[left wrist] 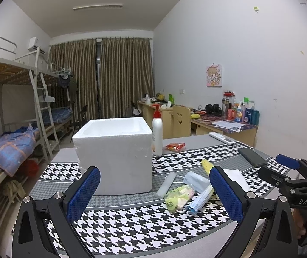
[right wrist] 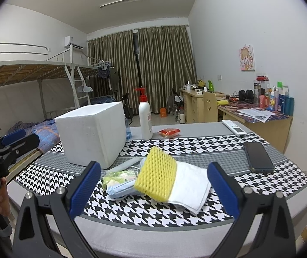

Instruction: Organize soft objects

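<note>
A pile of soft things lies on the houndstooth table cloth (right wrist: 175,215): a yellow foam net sleeve (right wrist: 156,175), a white folded tissue (right wrist: 193,188), a blue face mask (right wrist: 121,190) and a green-yellow packet (right wrist: 119,175). An open white foam box (right wrist: 93,133) stands behind and left of them. My right gripper (right wrist: 153,189) is open, hovering in front of the pile with nothing between its fingers. In the left wrist view my left gripper (left wrist: 153,193) is open too, near the box (left wrist: 114,154), with the mask (left wrist: 196,191) and packet (left wrist: 178,196) ahead of it.
A white pump bottle (right wrist: 145,118), a red snack packet (right wrist: 169,132), a white remote (right wrist: 234,128) and a black phone (right wrist: 258,157) lie on the table. A translucent strip (left wrist: 167,185) lies by the box. Bunk beds stand left, cluttered desks right.
</note>
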### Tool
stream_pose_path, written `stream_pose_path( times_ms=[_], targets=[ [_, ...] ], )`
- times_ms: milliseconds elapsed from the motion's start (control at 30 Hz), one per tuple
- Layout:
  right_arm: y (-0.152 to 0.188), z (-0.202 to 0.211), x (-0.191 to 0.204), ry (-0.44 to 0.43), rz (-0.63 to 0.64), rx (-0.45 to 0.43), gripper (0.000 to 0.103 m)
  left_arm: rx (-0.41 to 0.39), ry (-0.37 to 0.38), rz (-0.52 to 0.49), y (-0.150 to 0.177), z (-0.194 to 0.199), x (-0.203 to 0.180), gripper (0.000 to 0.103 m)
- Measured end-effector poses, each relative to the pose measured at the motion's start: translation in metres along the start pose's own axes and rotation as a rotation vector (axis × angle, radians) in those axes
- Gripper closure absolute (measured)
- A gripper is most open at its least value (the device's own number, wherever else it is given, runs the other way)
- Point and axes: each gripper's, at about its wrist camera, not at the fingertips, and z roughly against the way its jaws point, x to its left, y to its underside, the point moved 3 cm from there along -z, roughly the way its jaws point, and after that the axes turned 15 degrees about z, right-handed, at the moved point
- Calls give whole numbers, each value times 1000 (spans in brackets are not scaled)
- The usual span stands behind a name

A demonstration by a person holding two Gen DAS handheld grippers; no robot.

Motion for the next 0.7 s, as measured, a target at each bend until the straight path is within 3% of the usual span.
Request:
stream_pose_path(
  times_ms=[700],
  targets=[
    [15, -28, -19, 24, -26, 86, 2, 123, 75, -28, 14, -41, -20, 1]
  ],
)
